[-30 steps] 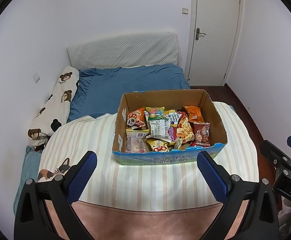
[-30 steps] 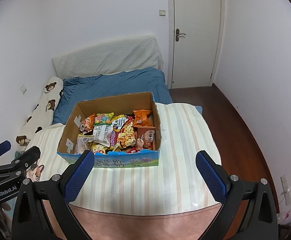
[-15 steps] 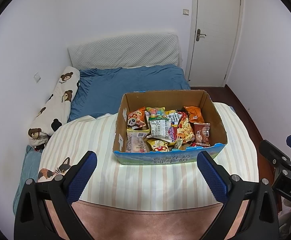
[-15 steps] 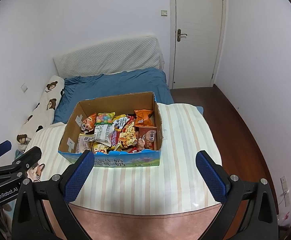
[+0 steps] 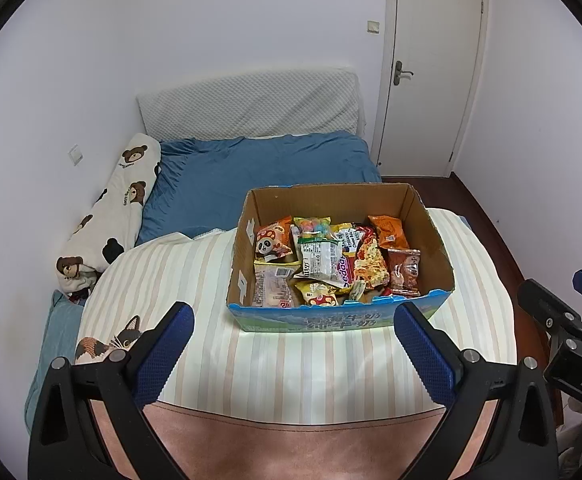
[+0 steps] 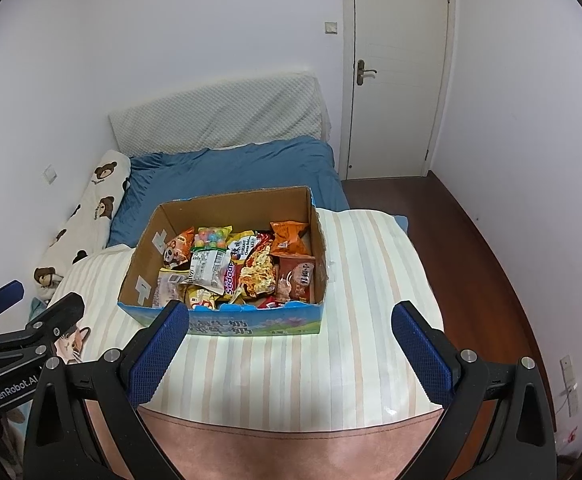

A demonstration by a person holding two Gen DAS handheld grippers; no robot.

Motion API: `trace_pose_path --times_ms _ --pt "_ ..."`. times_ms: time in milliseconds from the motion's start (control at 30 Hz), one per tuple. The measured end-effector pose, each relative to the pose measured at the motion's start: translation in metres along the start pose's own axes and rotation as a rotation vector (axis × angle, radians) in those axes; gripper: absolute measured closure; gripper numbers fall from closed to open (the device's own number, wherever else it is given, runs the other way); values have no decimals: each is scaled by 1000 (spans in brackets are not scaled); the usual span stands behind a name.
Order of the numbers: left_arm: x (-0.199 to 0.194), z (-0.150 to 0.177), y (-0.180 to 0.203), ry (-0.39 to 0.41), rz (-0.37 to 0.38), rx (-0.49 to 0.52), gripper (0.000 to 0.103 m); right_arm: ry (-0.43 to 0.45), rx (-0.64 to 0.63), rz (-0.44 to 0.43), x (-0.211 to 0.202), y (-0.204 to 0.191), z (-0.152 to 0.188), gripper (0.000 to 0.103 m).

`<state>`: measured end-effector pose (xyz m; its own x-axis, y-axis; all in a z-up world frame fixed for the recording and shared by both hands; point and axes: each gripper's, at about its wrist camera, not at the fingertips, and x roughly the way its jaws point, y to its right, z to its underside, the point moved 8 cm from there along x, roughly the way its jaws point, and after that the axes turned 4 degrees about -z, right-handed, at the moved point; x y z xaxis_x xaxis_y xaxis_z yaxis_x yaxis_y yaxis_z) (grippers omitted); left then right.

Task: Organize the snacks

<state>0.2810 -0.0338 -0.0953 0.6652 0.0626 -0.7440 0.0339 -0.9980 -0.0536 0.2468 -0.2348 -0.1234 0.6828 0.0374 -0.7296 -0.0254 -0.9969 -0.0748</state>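
Note:
A cardboard box [image 5: 339,196] [image 6: 227,204] with a blue printed front sits on a striped blanket on the bed. Several snack packets fill it: a panda packet [image 5: 273,238], an orange packet [image 5: 387,232] [image 6: 289,236], a brown packet [image 5: 405,272] [image 6: 297,280], and a white packet [image 5: 319,258] [image 6: 207,266]. My left gripper [image 5: 295,354] hangs open in front of the box, holding nothing. My right gripper [image 6: 291,350] is open too, near the box's front wall, its left fingertip [image 6: 159,350] overlapping the blue front. Each gripper appears at the edge of the other's view.
The striped blanket [image 5: 311,364] covers the near bed, with a pinkish edge [image 6: 291,440] below. Beyond lie a blue quilt [image 5: 259,168], a bear-print bolster [image 5: 111,212] along the left wall and a padded headboard [image 6: 219,112]. A shut white door [image 6: 399,68] and dark wood floor [image 6: 479,248] are at right.
Both views have shifted only slightly; the box sits a touch lower in frame. Both grippers stay open and nothing has been picked up.

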Motion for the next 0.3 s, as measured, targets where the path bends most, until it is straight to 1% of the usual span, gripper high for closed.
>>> trace_pose_path --times_ms 300 --pt "-2 0 2 17 -6 -3 0 4 1 -2 -2 -2 -1 0"
